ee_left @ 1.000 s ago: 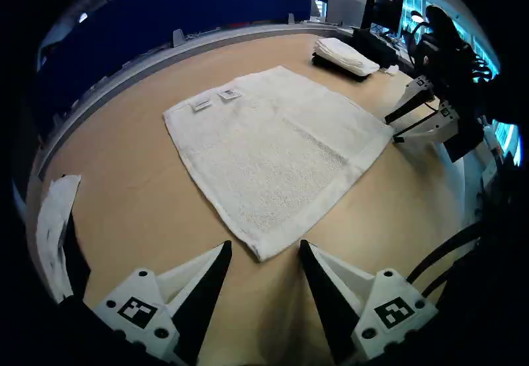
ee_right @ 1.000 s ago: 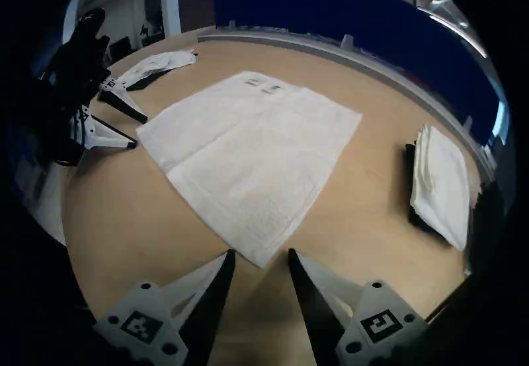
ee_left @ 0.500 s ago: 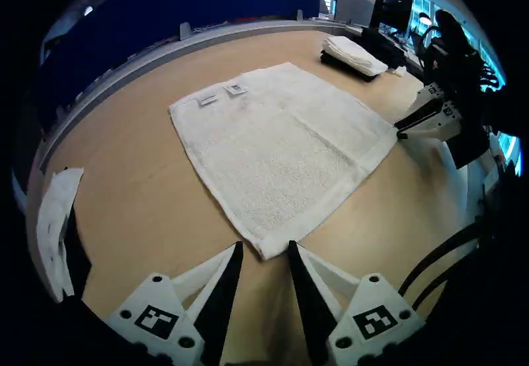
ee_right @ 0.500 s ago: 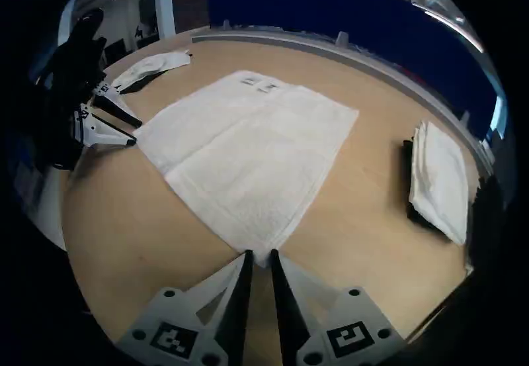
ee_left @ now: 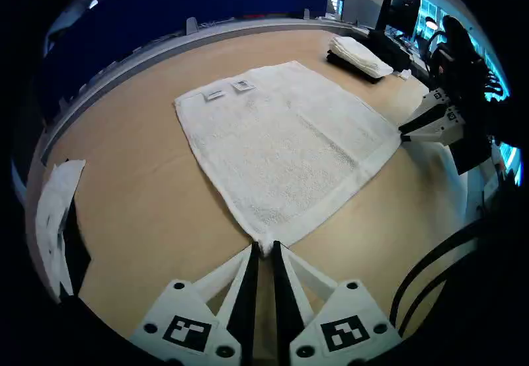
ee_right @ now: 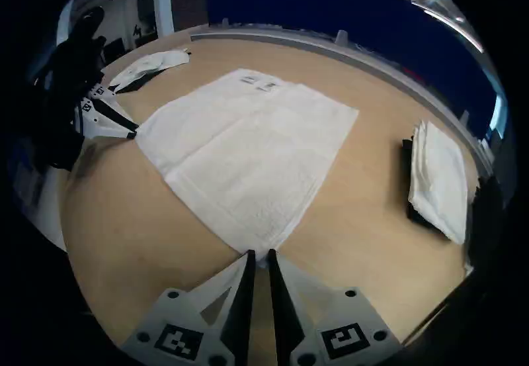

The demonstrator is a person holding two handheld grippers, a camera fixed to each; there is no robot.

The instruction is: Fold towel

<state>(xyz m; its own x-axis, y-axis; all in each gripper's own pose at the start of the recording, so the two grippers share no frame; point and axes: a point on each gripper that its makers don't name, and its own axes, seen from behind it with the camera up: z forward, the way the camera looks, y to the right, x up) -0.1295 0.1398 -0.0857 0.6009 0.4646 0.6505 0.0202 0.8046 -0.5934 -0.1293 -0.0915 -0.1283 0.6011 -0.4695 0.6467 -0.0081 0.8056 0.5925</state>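
Left gripper (ee_left: pixel 264 253) pinches the towel (ee_left: pixel 284 141) by the corner at its fingertips. Right gripper (ee_right: pixel 260 259) pinches the neighbouring corner. The towel lies flat on the table (ee_left: pixel 132 187) ahead of both.

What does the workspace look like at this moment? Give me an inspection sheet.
Surface: wooden table, bare around the towel.
Job's things: white towel spread flat, not yet folded.
Clutter: stack of folded towels at the far side; loose cloth at the table edge.
Grippers: left hand-held gripper shut on one towel corner; right hand-held gripper shut on another corner.
Cables: black cables beside the left hand-held gripper.
Surroundings: blue partition along the table; monitors beyond.
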